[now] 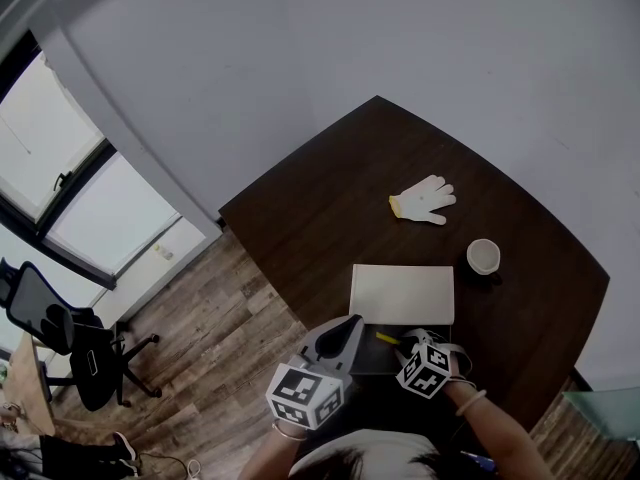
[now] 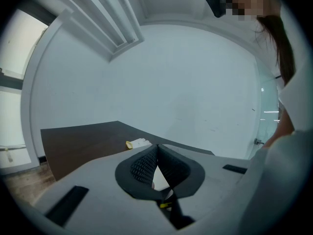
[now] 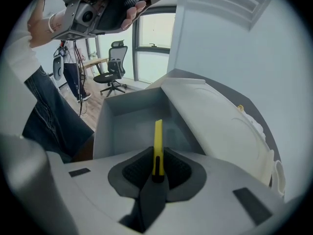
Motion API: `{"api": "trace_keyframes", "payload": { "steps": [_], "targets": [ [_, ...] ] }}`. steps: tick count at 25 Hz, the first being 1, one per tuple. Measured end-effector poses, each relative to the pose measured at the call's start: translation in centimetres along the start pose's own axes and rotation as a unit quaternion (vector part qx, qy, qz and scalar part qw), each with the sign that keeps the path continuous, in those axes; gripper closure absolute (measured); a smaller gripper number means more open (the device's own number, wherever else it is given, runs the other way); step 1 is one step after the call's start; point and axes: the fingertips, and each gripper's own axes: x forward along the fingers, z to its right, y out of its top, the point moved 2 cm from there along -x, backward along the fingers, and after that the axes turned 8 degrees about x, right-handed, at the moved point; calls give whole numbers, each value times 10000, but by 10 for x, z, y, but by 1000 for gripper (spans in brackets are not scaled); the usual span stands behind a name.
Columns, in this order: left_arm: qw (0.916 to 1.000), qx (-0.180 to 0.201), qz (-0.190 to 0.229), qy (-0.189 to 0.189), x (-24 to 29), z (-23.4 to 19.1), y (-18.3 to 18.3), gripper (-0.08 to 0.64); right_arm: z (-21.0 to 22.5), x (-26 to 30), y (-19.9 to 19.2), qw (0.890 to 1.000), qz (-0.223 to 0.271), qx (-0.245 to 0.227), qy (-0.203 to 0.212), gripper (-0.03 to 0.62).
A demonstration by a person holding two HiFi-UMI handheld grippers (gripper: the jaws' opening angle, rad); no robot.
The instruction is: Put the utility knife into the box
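Right claw (image 3: pixel 157 168) is pinched on the yellow knife (image 3: pixel 158 138), which points into the open box (image 3: pixel 129 102) but is not inside yet, so I think only lowering and letting go are left; my left claw (image 2: pixel 156 166) is closed on nothing.

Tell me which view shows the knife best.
The right gripper view: the yellow knife shows large, clamped in the right gripper, in front of the open box. The head view shows only a small yellow sliver; the left gripper view, a yellow speck below its jaws.
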Motion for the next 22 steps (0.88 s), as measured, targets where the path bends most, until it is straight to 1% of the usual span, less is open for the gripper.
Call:
{"api": "trace_keyframes", "payload": {
  "steps": [12, 18, 22],
  "targets": [
    [9999, -118, -90, 6, 5, -6, -9, 543, -2, 8, -1, 9994, -153, 188, 228, 522],
    [9999, -117, -93, -2, 8, -7, -8, 543, -4, 11, -4, 9990, -306, 151, 282, 522],
    [9999, -120, -98, -10, 9, -7, -7, 543, -4, 11, -4, 9990, -310, 167, 292, 520]
  ]
}}
